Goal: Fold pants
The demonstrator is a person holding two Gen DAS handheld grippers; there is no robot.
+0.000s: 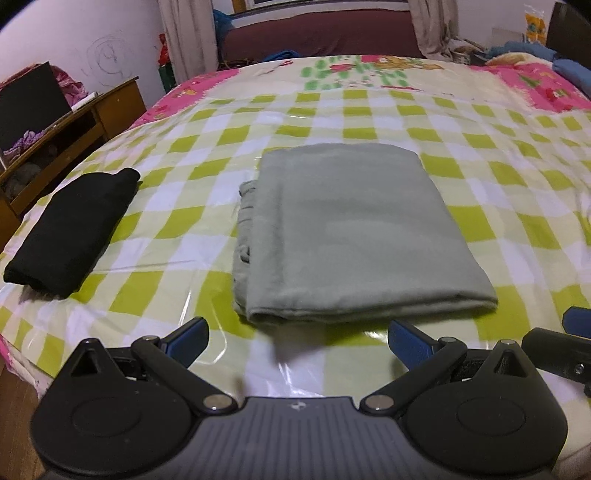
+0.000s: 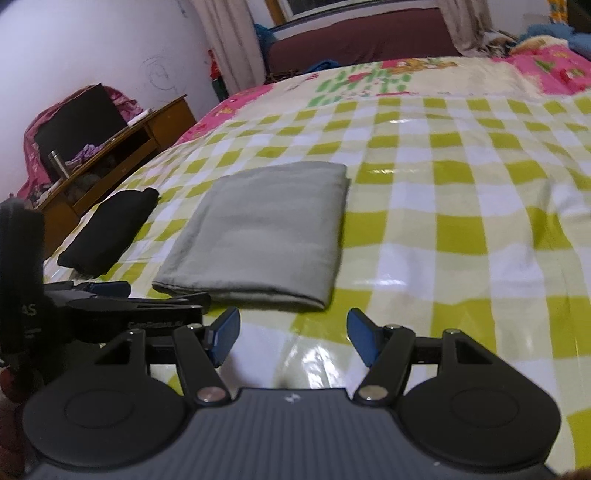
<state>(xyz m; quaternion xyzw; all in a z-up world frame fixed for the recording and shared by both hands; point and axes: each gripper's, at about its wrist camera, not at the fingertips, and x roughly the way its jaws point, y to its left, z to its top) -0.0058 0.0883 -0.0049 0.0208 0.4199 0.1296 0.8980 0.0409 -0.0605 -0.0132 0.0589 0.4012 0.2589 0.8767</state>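
Grey-green pants (image 1: 351, 229) lie folded into a flat rectangle on the checked bed cover (image 1: 517, 192), with layered edges showing on their left side. In the left wrist view my left gripper (image 1: 299, 343) is open just short of the pants' near fold, with nothing between its blue pads. The right wrist view shows the same folded pants (image 2: 266, 232) ahead and to the left. My right gripper (image 2: 293, 336) is open and empty above the bed cover (image 2: 461, 229), short of the pants' near right corner. The left gripper's body (image 2: 122, 306) shows at that view's left edge.
A folded black garment (image 1: 74, 229) lies near the bed's left edge, also visible as the black garment (image 2: 110, 229). A wooden desk (image 1: 74, 125) with a dark screen stands left of the bed. A maroon headboard (image 1: 321, 33) and curtains are at the far end.
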